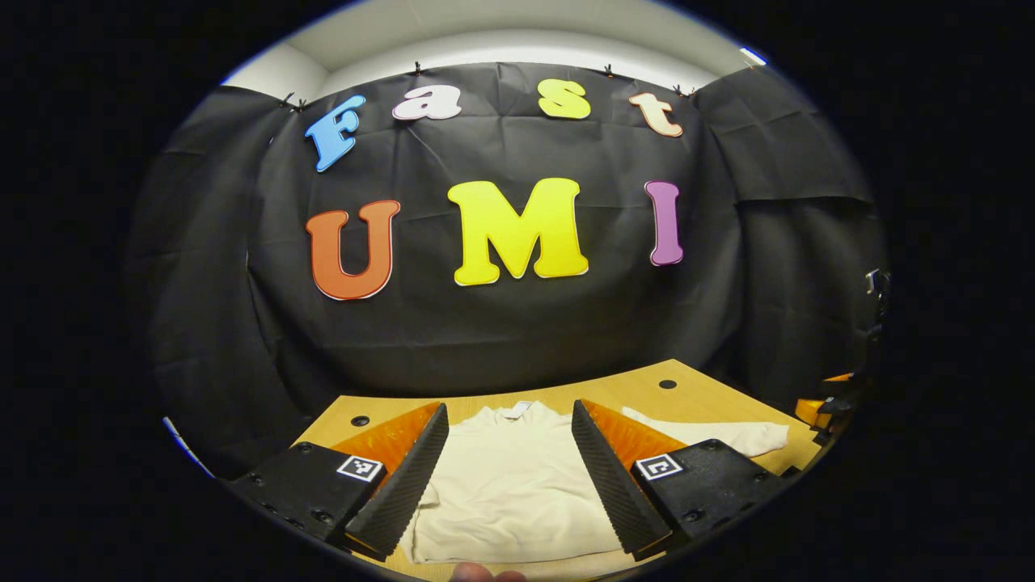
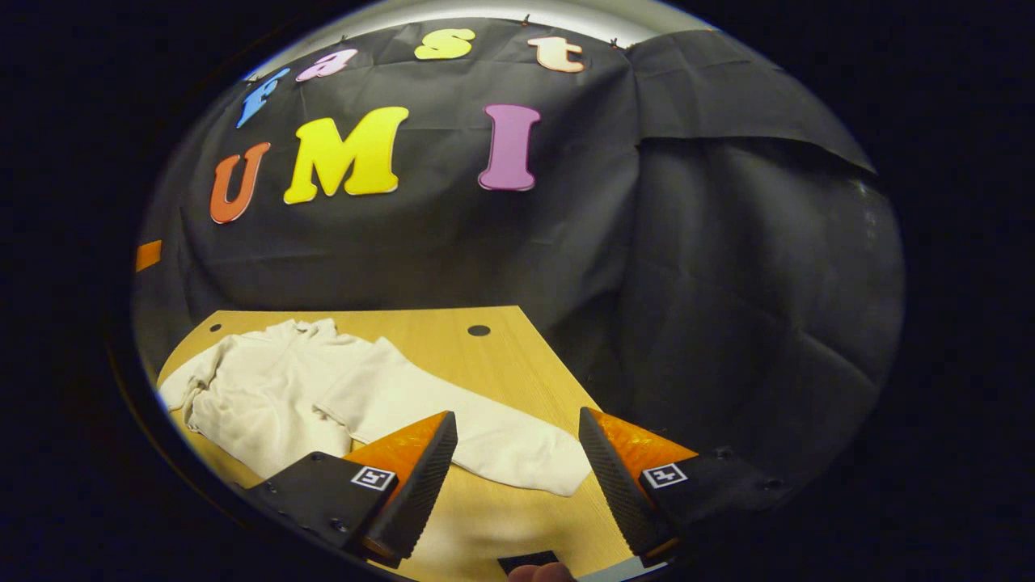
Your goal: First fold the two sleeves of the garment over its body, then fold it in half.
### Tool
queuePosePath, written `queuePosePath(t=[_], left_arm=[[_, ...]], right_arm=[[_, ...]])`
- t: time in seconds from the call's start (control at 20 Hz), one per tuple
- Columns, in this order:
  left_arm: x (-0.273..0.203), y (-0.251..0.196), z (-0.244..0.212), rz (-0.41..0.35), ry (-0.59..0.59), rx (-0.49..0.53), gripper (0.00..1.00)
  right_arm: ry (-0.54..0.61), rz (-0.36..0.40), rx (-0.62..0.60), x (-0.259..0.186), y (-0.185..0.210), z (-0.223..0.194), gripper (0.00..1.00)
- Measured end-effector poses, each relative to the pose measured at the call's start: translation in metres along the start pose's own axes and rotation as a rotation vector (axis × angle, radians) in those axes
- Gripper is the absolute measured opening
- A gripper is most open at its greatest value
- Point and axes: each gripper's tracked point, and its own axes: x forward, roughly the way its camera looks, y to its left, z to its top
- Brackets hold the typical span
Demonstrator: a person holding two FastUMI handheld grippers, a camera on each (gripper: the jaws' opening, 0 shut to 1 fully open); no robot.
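Observation:
A cream long-sleeved garment (image 1: 509,485) lies flat on the wooden table (image 1: 631,388), collar toward the booth wall. My left gripper (image 1: 509,477) hovers open above its body, nothing between the fingers. One sleeve (image 1: 728,436) stretches out to the right. In the right gripper view the same garment (image 2: 267,396) lies at the left, with that sleeve (image 2: 485,440) running out toward my right gripper (image 2: 517,477). This gripper is open too, and the sleeve's cuff lies on the table between and just beyond its fingers. The other sleeve looks bunched at the garment's far side (image 2: 182,388).
The table (image 2: 493,364) has round holes (image 2: 479,330) near its far corners and ends close to the black cloth wall. A fingertip (image 1: 485,574) shows at the bottom edge. An orange and black device (image 1: 825,404) stands at the table's right edge.

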Motion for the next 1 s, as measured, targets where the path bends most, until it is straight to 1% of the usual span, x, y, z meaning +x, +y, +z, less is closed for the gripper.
queuePosePath(t=[0.1, 0.2, 0.3, 0.4, 0.55, 0.6, 0.65, 0.7, 0.75, 0.8, 0.85, 0.9, 1.0], left_arm=[[-0.002, -0.004, -0.009, -0.004, 0.035, 0.003, 0.97], [-0.004, -0.003, -0.013, 0.007, 0.055, 0.014, 0.98], [-0.006, -0.001, -0.014, 0.02, 0.065, 0.028, 0.99], [-0.006, 0.002, -0.016, 0.031, 0.071, 0.036, 0.99], [-0.007, 0.008, -0.019, 0.052, 0.084, 0.047, 1.0], [-0.007, 0.009, -0.02, 0.054, 0.088, 0.043, 1.0], [-0.007, 0.006, -0.018, 0.041, 0.08, 0.029, 1.0], [-0.007, 0.005, -0.016, 0.036, 0.075, 0.026, 1.0], [-0.006, 0.006, -0.015, 0.036, 0.071, 0.034, 1.0], [-0.006, 0.008, -0.014, 0.038, 0.072, 0.041, 1.0], [-0.006, 0.009, -0.016, 0.038, 0.072, 0.039, 1.0], [-0.007, 0.01, -0.019, 0.039, 0.077, 0.032, 1.0], [-0.006, 0.015, -0.02, 0.047, 0.084, 0.022, 1.0]], right_arm=[[0.114, -0.008, 0.031, 0.028, -0.013, -0.032, 0.94], [0.224, -0.033, 0.075, 0.051, -0.028, -0.063, 0.95], [0.286, -0.062, 0.094, 0.074, -0.044, -0.085, 0.95], [0.311, -0.075, 0.083, 0.087, -0.048, -0.094, 0.95], [0.338, -0.07, 0.09, 0.102, -0.044, -0.1, 0.95], [0.35, -0.078, 0.087, 0.105, -0.044, -0.105, 0.94], [0.36, -0.082, 0.092, 0.108, -0.043, -0.108, 0.95], [0.369, -0.079, 0.111, 0.109, -0.042, -0.11, 0.94], [0.369, -0.079, 0.138, 0.109, -0.043, -0.111, 0.95], [0.363, -0.08, 0.155, 0.109, -0.044, -0.113, 0.94], [0.373, -0.083, 0.151, 0.108, -0.045, -0.117, 0.95], [0.391, -0.072, 0.144, 0.105, -0.045, -0.12, 0.94], [0.387, -0.054, 0.153, 0.108, -0.044, -0.117, 0.77]])
